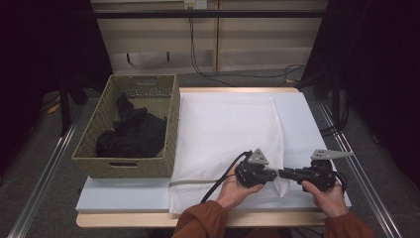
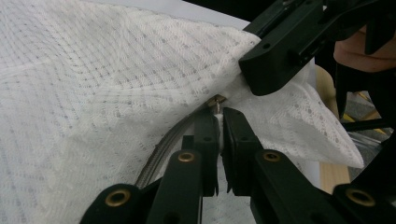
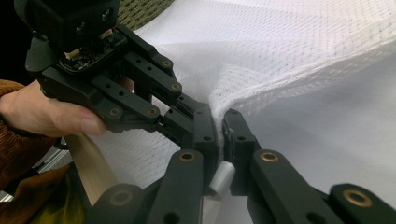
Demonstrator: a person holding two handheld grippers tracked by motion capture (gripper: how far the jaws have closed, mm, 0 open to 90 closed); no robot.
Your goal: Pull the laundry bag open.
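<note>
Both grippers clamp the white mesh laundry bag at its near corner: left gripper beside the zipper, right gripper on the pull. The dark clothes remain in the wicker basket left of the bag, so opening and loading seem still ahead.

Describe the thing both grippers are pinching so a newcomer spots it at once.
On the table's white board, right of the wicker basket of black clothes, lies a white mesh laundry bag. It is the netted, zippered thing; both grippers pinch its near right corner.
</note>
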